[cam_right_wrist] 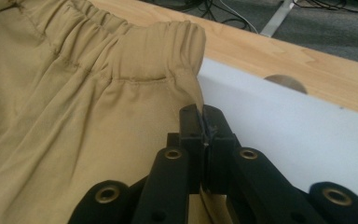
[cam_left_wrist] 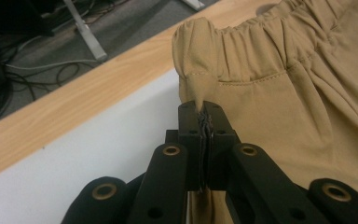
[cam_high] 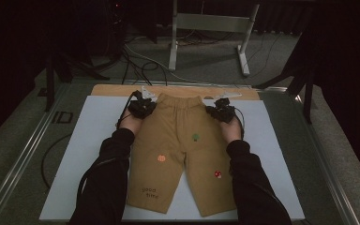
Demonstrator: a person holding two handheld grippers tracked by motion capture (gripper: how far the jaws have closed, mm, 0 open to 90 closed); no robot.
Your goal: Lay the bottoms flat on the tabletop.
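Trousers [cam_high: 178, 145], one tan pair, lie flat on a white board [cam_high: 89, 140] with the waistband at the far edge, by a wooden strip [cam_high: 117, 90]. Two grippers: left gripper [cam_left_wrist: 204, 116] pinches the waistband's left corner, right gripper [cam_right_wrist: 204, 122] pinches its right corner. Three small patches dot the legs

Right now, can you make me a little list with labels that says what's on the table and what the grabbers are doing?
thing: tan trousers, lying flat, waistband at the far end
under it: white board on a wooden table
pictures on trousers: orange, green and red patches, words "good time"
left gripper: jaws shut on the waistband's left corner
right gripper: jaws shut on the waistband's right corner
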